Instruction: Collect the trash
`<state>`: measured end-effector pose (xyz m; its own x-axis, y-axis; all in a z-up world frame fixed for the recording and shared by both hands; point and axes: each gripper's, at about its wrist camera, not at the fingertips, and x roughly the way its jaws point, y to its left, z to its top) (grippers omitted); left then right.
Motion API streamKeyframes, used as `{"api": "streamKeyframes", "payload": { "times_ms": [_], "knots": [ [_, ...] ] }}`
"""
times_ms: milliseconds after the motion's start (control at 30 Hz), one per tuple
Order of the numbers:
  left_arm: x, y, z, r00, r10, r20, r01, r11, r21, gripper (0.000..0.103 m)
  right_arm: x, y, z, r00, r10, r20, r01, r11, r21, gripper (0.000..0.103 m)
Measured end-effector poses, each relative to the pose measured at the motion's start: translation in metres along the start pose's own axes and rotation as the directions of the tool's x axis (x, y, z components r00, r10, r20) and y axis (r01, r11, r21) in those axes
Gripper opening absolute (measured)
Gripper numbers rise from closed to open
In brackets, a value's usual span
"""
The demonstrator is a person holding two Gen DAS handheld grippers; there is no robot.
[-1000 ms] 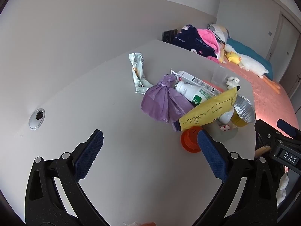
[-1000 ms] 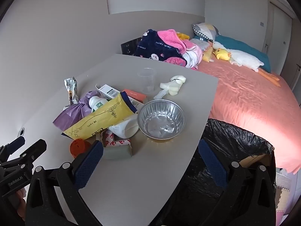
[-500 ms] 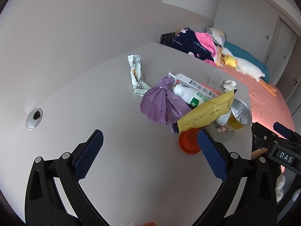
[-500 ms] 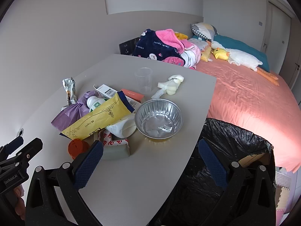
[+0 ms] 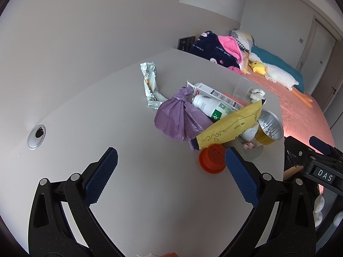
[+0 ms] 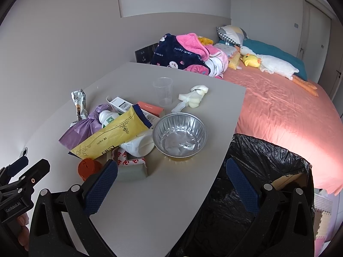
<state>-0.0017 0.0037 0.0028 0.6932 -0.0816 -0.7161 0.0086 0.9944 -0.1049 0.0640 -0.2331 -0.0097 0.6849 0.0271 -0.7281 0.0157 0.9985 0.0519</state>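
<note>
Hovering above the pale grey tabletop (image 5: pixel 133 192), the left gripper (image 5: pixel 169 169) has its blue-padded tongs spread wide with nothing between them, and the right gripper (image 6: pixel 171 175) hangs over the tabletop's near edge beside the bin, equally wide apart and empty. The trash sits in a heap toward the tabletop's right edge: a knotted purple plastic bag (image 5: pixel 178 117) lies against a white plastic bottle with a green label (image 5: pixel 211 108), and a long yellow snack packet (image 6: pixel 113 138) leans across both. Behind them rests a white cardboard carton (image 5: pixel 211 93), with a flat coral box (image 6: pixel 150 108) just beside it. A crumpled silver foil wrapper (image 5: pixel 150 85) lies a little apart, nearer the wall-side edge. At the front of the heap an orange ribbed cap (image 5: pixel 212 159) stands just beside the left gripper's right-hand pad, and a small grey box with red-printed wrapping (image 6: pixel 133 168) sits just beside the right gripper's left-hand pad. A round silver foil bowl (image 6: pixel 180 135) sits upright close to the right edge, and farther back a clear plastic cup (image 6: pixel 163 92) stands upright next to a wad of white tissue (image 6: pixel 194 97). A bin lined with a black plastic bag (image 6: pixel 268 165) stands off the tabletop's right edge, against a bed with a salmon-pink sheet (image 6: pixel 278 107).
</note>
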Motion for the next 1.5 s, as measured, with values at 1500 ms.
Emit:
{"api": "streamKeyframes", "payload": {
  "times_ms": [1500],
  "knots": [
    [0.012, -0.029, 0.002, 0.999, -0.046, -0.013, 0.048, 0.990, 0.131, 0.097, 0.007, -0.024, 0.002, 1.000, 0.009, -0.009, -0.008, 0.998, 0.058, 0.101]
  ]
}}
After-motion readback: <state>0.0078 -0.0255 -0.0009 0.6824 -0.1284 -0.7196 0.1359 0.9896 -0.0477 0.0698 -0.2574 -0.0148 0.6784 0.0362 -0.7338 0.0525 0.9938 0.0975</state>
